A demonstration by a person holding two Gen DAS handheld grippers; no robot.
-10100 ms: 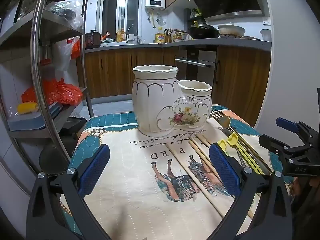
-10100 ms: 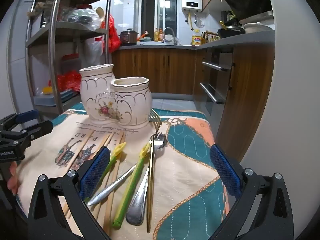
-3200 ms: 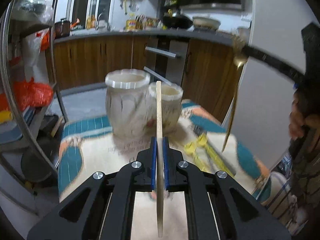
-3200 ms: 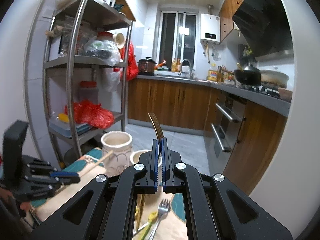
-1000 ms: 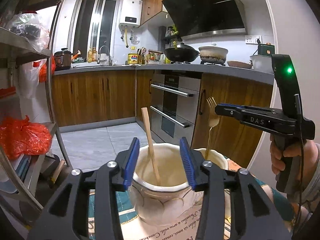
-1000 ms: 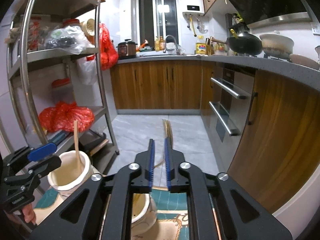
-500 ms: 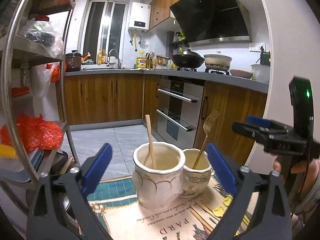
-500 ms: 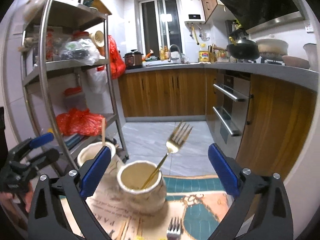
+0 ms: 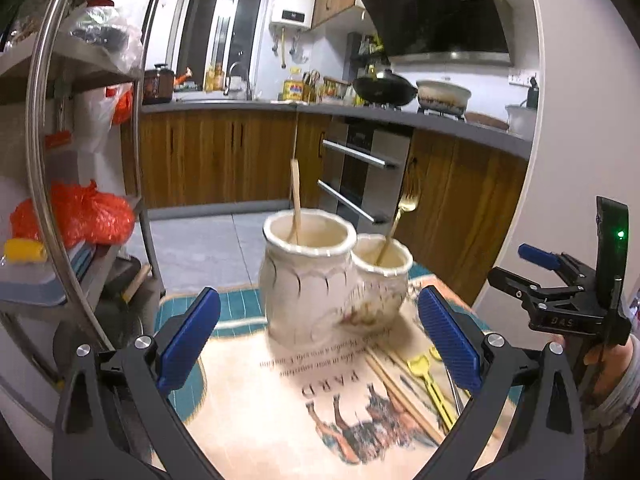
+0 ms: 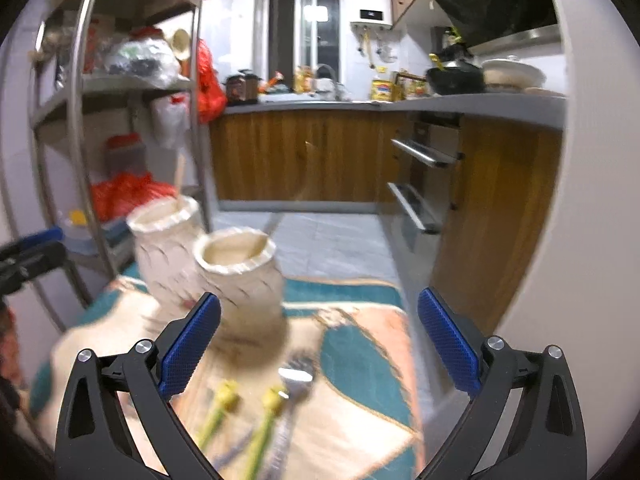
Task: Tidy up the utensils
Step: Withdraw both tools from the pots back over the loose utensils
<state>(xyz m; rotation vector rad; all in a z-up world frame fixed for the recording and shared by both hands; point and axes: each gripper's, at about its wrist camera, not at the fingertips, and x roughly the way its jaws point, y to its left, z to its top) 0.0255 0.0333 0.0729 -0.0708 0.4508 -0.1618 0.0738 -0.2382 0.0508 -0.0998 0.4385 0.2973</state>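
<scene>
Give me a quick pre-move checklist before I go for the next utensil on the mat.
1. Left tool open and empty: ok.
2. Right tool open and empty: ok.
3. Wooden chopstick seated in the taller holder compartment: ok.
4. Gold fork standing in the shorter compartment, leaning on its rim: ok.
5. Remaining utensils visible on the mat, including yellow-handled pieces and a silver fork: ok.
6. Exact pose of the next utensil: cannot tell, the right wrist view is motion-blurred.
</scene>
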